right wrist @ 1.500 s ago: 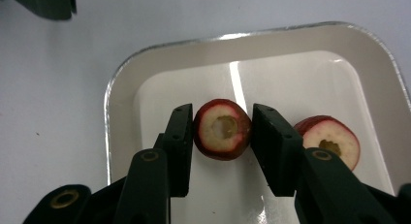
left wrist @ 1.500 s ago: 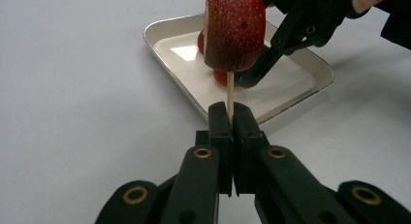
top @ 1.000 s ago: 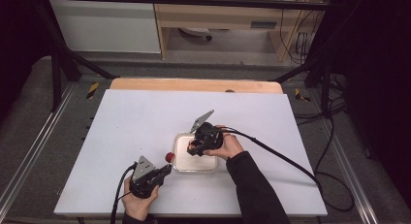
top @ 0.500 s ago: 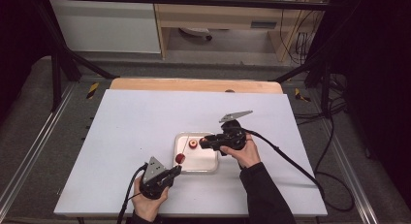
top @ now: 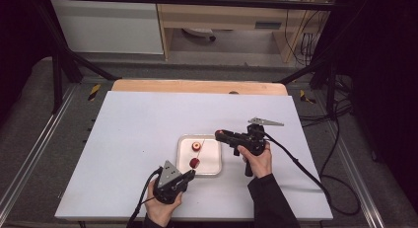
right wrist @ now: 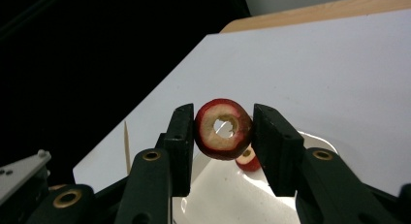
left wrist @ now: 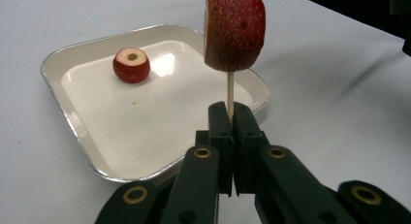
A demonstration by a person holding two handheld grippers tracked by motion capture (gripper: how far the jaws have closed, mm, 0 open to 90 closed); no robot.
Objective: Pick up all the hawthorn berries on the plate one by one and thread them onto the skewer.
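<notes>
The left tool is matt black plastic with brass-coloured pivots. Ahead of it, the thin skewer looks wooden; beyond, the tray is glossy, metal-rimmed. The worktop is matt white.

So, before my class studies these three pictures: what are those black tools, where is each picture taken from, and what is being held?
A person at a white table holds a hand-held two-jaw gripper in each hand. One picture looks down from above; the other two come from cameras riding on the grippers. The left gripper pinches a thin wooden skewer with a red fruit piece speared on top. The right gripper clamps a cored red fruit ring. A shallow white tray holds another cored fruit piece.
</notes>
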